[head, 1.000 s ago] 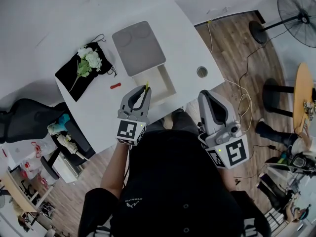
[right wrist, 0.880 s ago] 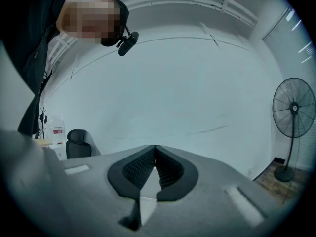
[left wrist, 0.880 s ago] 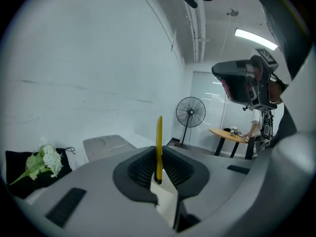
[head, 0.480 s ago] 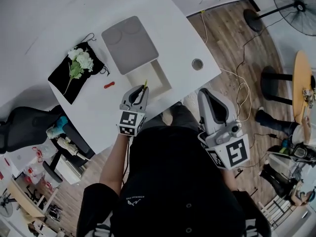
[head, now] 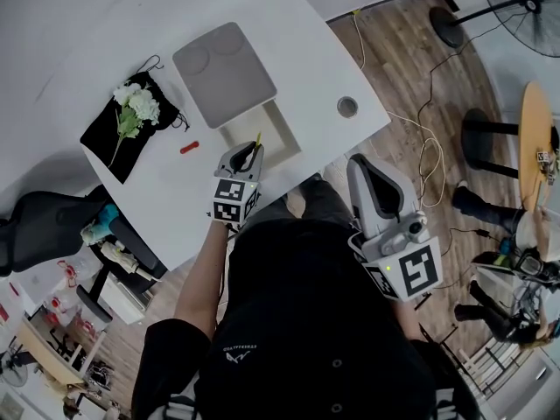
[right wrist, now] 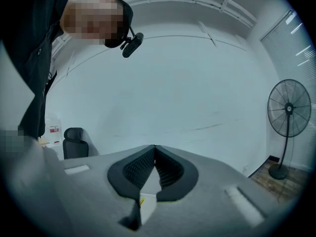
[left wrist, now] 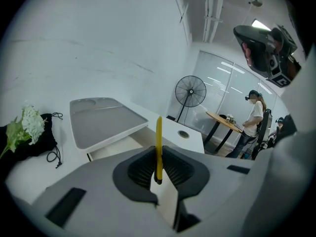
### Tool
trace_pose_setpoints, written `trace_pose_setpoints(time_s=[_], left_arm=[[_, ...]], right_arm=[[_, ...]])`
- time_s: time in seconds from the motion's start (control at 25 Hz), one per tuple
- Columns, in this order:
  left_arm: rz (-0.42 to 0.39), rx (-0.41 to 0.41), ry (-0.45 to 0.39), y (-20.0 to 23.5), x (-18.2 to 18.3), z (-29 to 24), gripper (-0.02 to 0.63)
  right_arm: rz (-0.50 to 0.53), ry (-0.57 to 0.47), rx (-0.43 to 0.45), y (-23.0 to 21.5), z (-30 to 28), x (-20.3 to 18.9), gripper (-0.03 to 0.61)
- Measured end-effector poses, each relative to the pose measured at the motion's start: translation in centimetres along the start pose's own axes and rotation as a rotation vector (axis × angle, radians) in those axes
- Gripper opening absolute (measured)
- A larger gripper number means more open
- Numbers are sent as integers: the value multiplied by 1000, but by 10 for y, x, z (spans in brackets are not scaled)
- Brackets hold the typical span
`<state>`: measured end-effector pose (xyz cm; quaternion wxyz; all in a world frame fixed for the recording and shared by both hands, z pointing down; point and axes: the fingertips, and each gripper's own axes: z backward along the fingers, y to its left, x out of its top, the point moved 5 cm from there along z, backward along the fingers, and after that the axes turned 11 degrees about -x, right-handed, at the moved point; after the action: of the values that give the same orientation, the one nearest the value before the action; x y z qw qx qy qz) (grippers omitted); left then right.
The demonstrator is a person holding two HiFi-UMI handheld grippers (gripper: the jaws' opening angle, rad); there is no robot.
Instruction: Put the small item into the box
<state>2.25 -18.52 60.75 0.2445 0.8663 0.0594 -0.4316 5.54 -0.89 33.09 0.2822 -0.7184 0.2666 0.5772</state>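
Flowers [head: 133, 108] lie on a black pouch [head: 109, 143] at the left of the table [head: 87, 42]. The left gripper [head: 249, 150] pinches a yellow stick [head: 257, 138], its tip over the open box [head: 287, 129]. The right gripper [head: 364, 168] hangs off the table's edge, jaws pressed together on nothing.

- The head view looks steeply down from above the person's shoulders onto the white table [head: 306, 51], which lies far, with wooden floor [head: 394, 59] to its right.
- The left gripper view rides low behind the left gripper [head: 250, 151] and faces far across the table. Its jaws and the yellow stick [left wrist: 158, 142] they pinch fill the near foreground.
- The right gripper view rides behind the right gripper [right wrist: 155, 149], whose jaws are closed together, and tilts up at a bare wall [right wrist: 163, 83].
- The head and left gripper views share the box [head: 223, 75] and the black bag [head: 105, 143]. The fan [head: 525, 11] seems common to all three.
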Motion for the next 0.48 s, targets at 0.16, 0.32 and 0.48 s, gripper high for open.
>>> trace_pose_setpoints(time_s=[0.16, 0.32, 0.48], left_arm=[[14, -4, 58, 3, -5, -12, 43], [25, -13, 109, 8, -5, -22, 43], [53, 2, 177, 11, -6, -29, 43]], right_arm=[[-4, 1, -1, 0, 2, -2, 5], [-12, 4, -15, -4, 1, -2, 5], [-21, 2, -27, -7, 3, -2, 5]])
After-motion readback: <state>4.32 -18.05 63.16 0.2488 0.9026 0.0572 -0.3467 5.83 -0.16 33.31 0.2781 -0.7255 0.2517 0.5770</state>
